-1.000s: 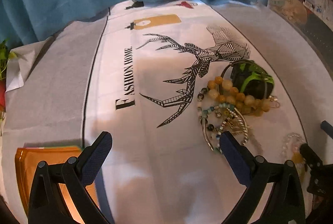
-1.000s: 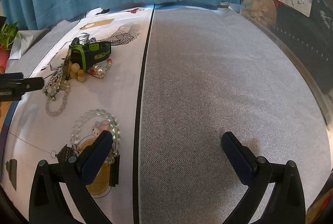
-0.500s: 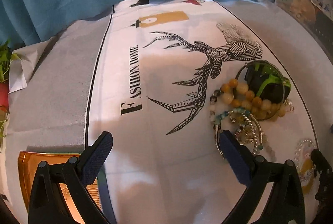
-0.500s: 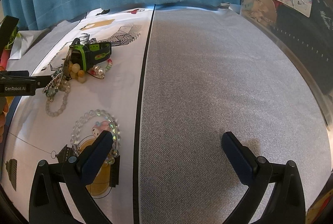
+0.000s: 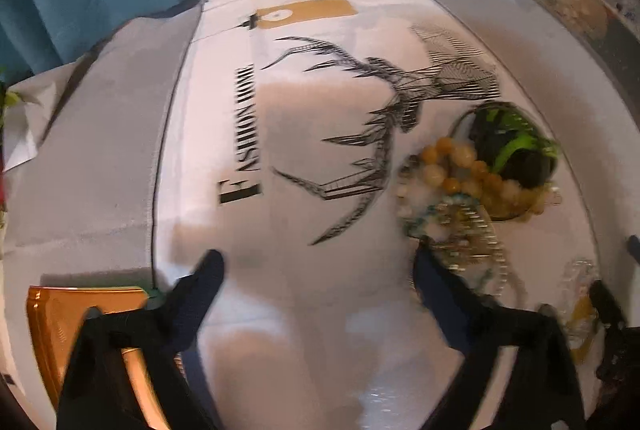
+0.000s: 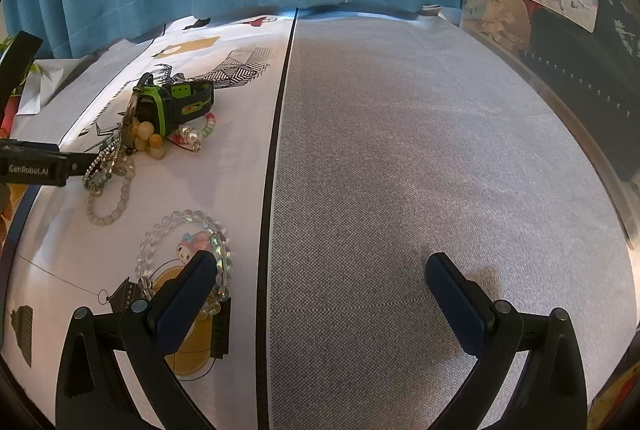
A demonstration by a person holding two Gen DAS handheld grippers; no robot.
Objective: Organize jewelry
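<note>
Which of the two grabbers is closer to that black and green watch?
Left. The left gripper has one finger at the bracelet pile beside the black and green watch. The right gripper hovers nearer the camera, over the clear bead bracelet and grey cloth.

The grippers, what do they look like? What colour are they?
Both are black plastic. The right gripper has two dark blue finger pads on black arms joined by round grey pins. The left gripper matches it, and its side reads "GenRobot.AI" in white letters in the right wrist view.

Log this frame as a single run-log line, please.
left gripper: open, empty, beside jewelry pile | right gripper: open, empty, over grey cloth | clear bead bracelet: apart from pile
</note>
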